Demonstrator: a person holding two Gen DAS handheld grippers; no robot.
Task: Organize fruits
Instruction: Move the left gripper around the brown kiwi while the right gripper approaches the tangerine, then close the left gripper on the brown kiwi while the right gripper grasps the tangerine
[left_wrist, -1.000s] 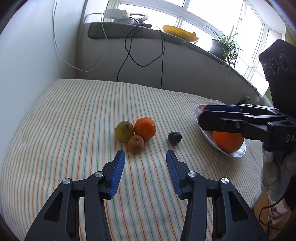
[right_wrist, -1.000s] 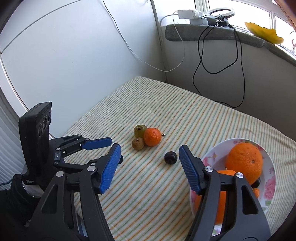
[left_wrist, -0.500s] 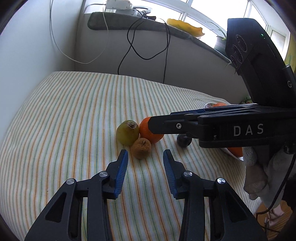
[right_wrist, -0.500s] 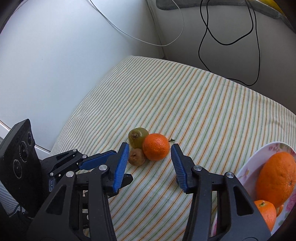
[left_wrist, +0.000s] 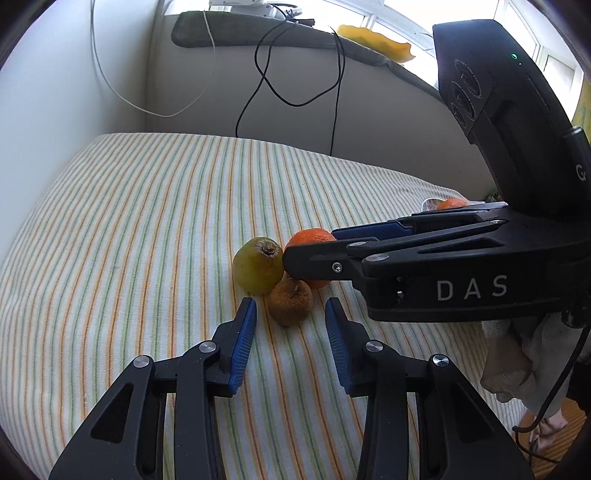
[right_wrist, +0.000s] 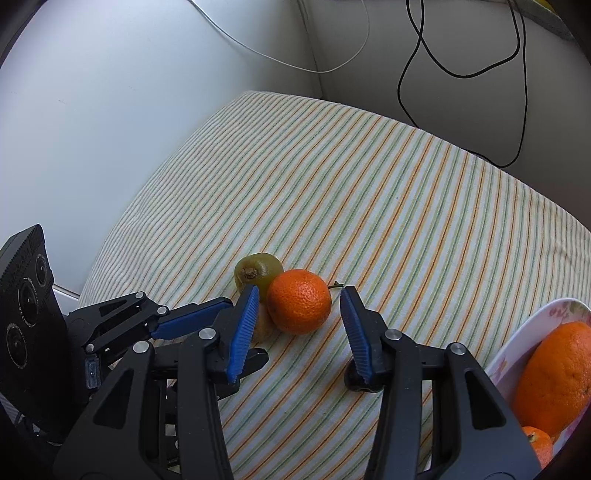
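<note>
Three fruits huddle on the striped cloth (left_wrist: 129, 240): a tangerine (right_wrist: 299, 301), a green-yellow fruit (left_wrist: 258, 266) (right_wrist: 258, 271) and a small brown fruit (left_wrist: 290, 301). My left gripper (left_wrist: 290, 306) straddles the brown fruit, jaws closing, pads not touching it. My right gripper (right_wrist: 299, 291) straddles the tangerine with a small gap on each side. In the left wrist view the right gripper (left_wrist: 314, 247) reaches in from the right and covers most of the tangerine (left_wrist: 308, 236). One of the left gripper's fingers (right_wrist: 192, 317) shows low on the left.
A dark plum (right_wrist: 360, 380) lies half hidden behind my right finger. A flowered plate (right_wrist: 517, 350) at the right edge holds a large orange (right_wrist: 554, 376) and a smaller one (right_wrist: 539, 446). Black cables (left_wrist: 266, 77) hang down the back wall. A white wall borders the left.
My right gripper swung from over the plate to the fruit cluster and came down around the tangerine. The left gripper moved forward to the brown fruit. Both pairs of jaws narrowed.
</note>
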